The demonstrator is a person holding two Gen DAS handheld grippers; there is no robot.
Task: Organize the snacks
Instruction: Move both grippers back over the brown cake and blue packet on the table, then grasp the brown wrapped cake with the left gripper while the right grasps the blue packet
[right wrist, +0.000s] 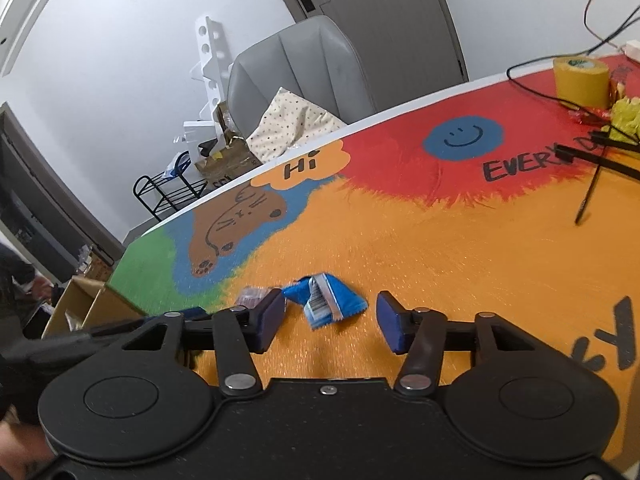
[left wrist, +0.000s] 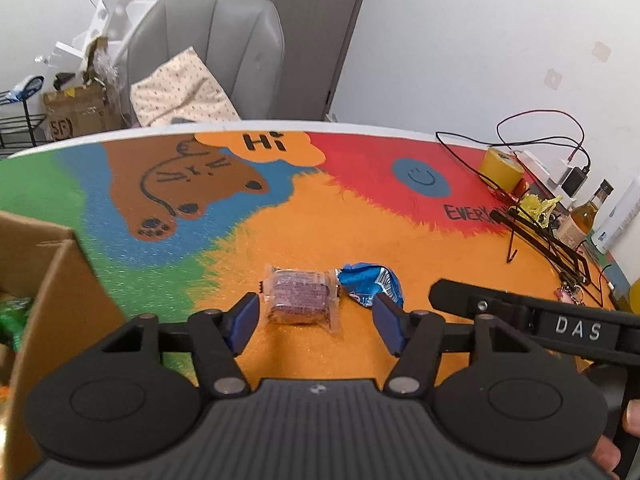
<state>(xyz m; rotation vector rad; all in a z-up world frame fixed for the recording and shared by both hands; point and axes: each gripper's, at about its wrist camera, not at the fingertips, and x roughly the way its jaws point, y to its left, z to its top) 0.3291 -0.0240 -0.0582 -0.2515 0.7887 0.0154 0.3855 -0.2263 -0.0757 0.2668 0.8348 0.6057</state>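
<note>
1. Two grippers hang low over a painted table (left wrist: 360,216), one in each hand.
2. Left gripper (left wrist: 314,322): its blue pads stand apart. A clear-wrapped purple snack (left wrist: 300,296) lies on the table between them. The left pad looks just beside the wrapper's edge, but the pads do not squeeze it.
3. Right gripper (right wrist: 330,322): its blue pads stand apart too. A blue snack packet (right wrist: 326,302) lies on the table between them, closer to the left pad. No pad presses on it.
4. The purple snack lies flat. Its long side runs left to right in the left wrist view, with the crimped ends at the sides.
5. The blue packet is crumpled. It lies just to the right of the purple snack, very close, maybe touching. A silver strip with a barcode faces up.
6. The right gripper's black arm reaches in from the right side of the left wrist view.
7. A cardboard box (left wrist: 52,280) stands open at the left side of the table.
8. Past the snacks, the orange part of the table is bare and wide.
9. Far right, near the table edge, sit a yellow tape roll (left wrist: 502,168), black wires (left wrist: 532,128) and a bottle (left wrist: 588,212).
10. Behind the far table edge stands a grey chair (left wrist: 212,52).
</note>
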